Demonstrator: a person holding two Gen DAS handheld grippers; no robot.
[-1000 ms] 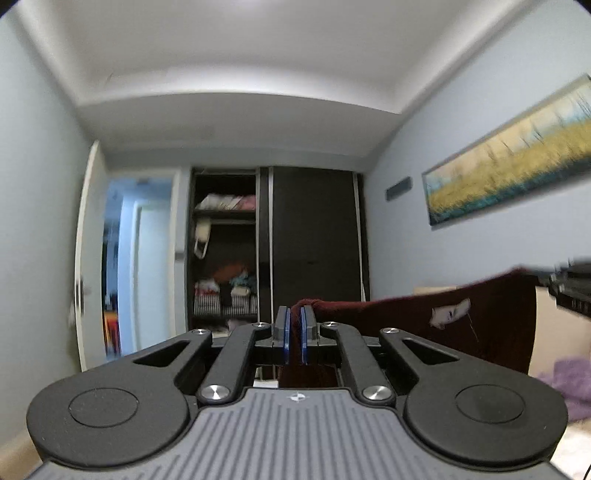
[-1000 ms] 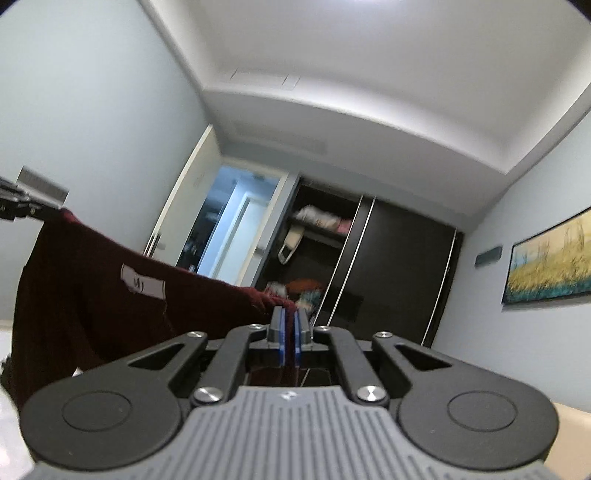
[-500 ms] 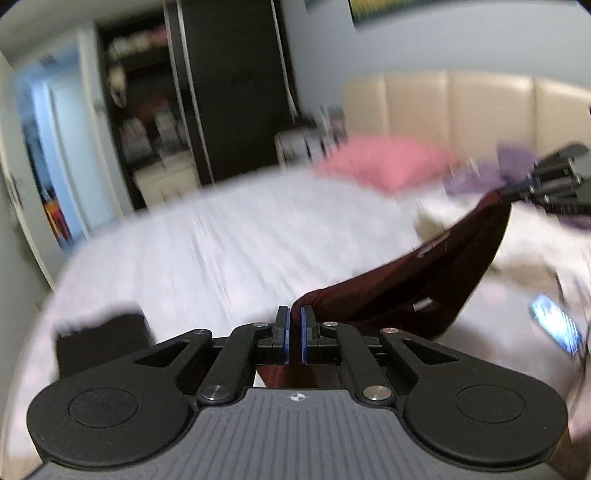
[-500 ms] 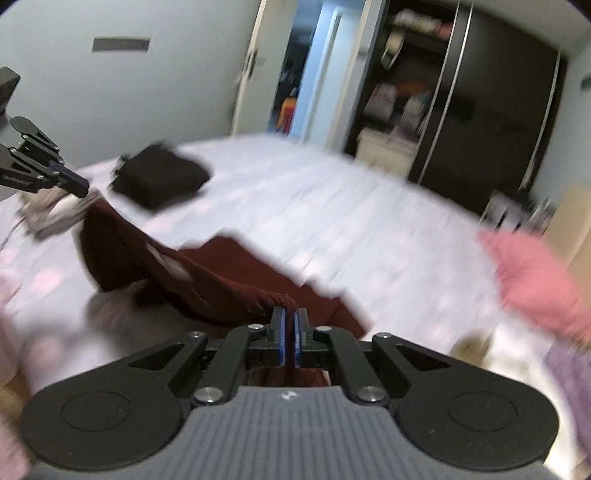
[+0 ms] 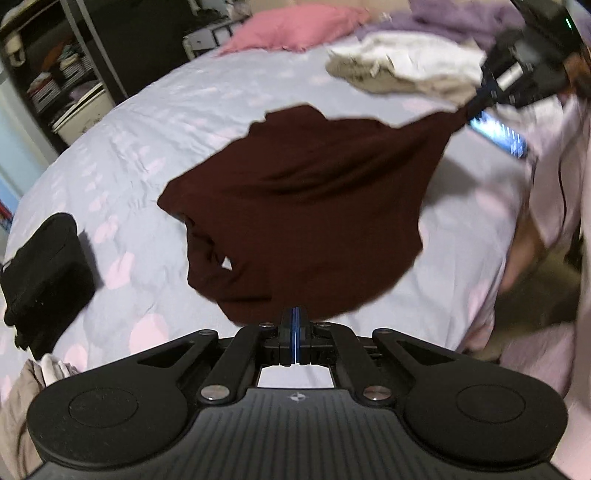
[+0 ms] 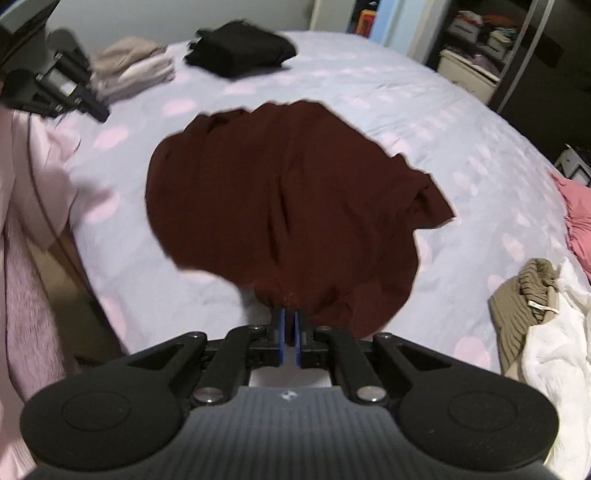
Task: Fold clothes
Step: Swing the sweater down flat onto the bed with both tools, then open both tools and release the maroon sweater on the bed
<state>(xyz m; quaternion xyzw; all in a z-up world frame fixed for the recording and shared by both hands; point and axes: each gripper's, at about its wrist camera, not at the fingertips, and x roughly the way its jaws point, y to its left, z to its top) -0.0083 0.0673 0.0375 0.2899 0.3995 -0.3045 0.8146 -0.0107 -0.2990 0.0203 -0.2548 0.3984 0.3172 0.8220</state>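
A dark maroon garment (image 5: 306, 206) is stretched between my two grippers over the lilac bedspread (image 5: 155, 122), billowing out ahead of them. My left gripper (image 5: 296, 314) is shut on its near edge. My right gripper (image 6: 290, 317) is shut on another part of the edge; the garment (image 6: 280, 195) spreads ahead of it. The right gripper shows in the left wrist view (image 5: 476, 101) at the upper right, pinching a corner. The left gripper shows in the right wrist view (image 6: 99, 112) at the upper left.
A folded black garment (image 5: 44, 273) and folded beige clothes (image 6: 136, 74) lie at one side of the bed. A loose pile of white and tan clothes (image 6: 546, 314) and a pink pillow (image 5: 291, 27) lie at the other. A dark wardrobe (image 6: 517, 44) stands behind.
Both grippers have swung down from pointing at the ceiling and wardrobe to pointing at the bed. The maroon garment, first hanging between them, now spreads out over the bedspread.
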